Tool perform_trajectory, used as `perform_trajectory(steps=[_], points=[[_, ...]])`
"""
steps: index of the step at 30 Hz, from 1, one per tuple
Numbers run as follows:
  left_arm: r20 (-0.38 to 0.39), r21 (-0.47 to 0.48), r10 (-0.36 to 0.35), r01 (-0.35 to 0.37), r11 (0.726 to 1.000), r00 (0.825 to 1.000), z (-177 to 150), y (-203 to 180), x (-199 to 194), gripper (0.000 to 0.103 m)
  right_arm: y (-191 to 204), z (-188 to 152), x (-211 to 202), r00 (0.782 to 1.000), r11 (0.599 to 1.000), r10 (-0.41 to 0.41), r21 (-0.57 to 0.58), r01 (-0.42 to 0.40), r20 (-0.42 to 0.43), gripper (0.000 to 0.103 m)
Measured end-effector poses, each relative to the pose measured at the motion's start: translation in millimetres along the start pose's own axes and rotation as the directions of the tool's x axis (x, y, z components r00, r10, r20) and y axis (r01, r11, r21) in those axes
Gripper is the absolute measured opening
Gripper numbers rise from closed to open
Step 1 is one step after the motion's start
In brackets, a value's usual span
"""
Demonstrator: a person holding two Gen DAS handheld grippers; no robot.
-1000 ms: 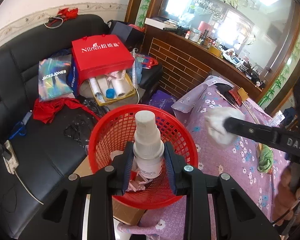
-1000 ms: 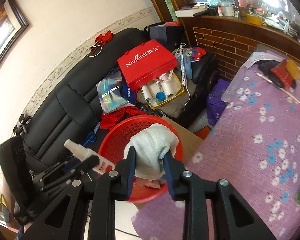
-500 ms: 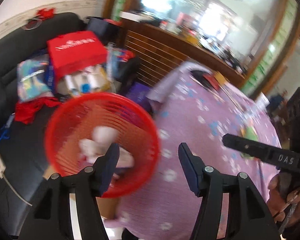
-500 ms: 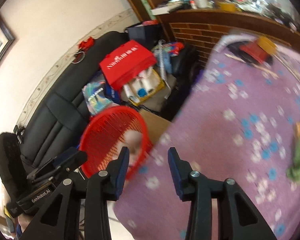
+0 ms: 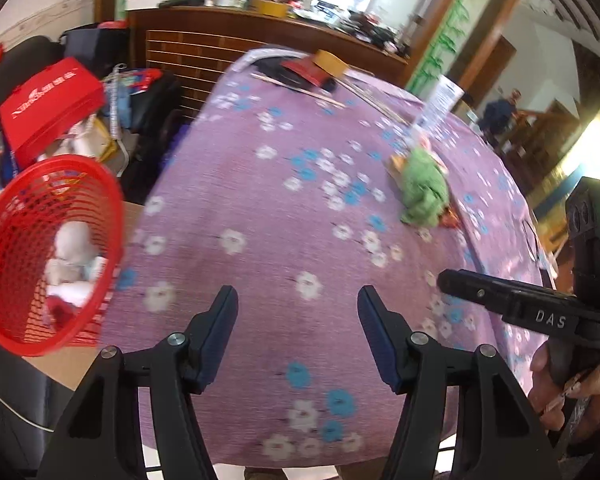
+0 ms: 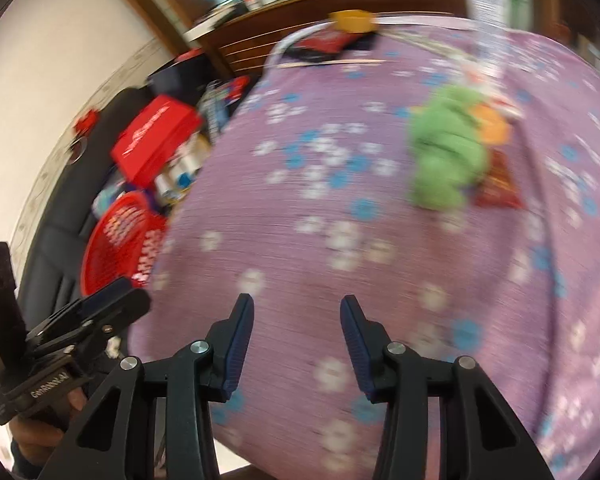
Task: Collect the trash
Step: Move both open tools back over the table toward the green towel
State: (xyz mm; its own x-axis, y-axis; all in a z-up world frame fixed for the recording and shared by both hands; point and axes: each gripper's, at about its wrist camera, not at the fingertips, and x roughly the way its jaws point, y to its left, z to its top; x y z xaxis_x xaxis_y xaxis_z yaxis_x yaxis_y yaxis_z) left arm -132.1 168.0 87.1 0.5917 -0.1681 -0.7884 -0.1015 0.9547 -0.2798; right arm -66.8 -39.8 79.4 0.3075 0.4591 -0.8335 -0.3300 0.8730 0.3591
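Both jaws spread and empty, we hold the left gripper (image 5: pixel 298 332) and right gripper (image 6: pixel 297 338) over the tablecloth (image 5: pixel 260 200); next, we judge, pinching the green wad (image 5: pixel 424 190) for the red basket (image 5: pixel 4 320)

White wads lie in the red basket (image 5: pixel 40 208) beside the table.

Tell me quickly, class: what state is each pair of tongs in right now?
Left tongs: open, holding nothing, over the purple flowered tablecloth.
Right tongs: open, holding nothing, above the same cloth.
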Motion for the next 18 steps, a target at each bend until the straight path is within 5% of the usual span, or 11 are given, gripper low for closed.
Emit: perform_trajectory(steps=[8,18], points=[[-0.037,0.068,-0.035,0.038,0.997,0.999,-4,-50,15,0.064,-72,-13,-28,0.996,0.984,-0.084,0.162,0.08,0.017,0.049],[-0.031,0.082,-0.026,0.028,0.996,0.999,-3,-83,21,0.065,-98,-6,-42,0.995,0.984,-0.096,0.152,0.093,0.015,0.049]])
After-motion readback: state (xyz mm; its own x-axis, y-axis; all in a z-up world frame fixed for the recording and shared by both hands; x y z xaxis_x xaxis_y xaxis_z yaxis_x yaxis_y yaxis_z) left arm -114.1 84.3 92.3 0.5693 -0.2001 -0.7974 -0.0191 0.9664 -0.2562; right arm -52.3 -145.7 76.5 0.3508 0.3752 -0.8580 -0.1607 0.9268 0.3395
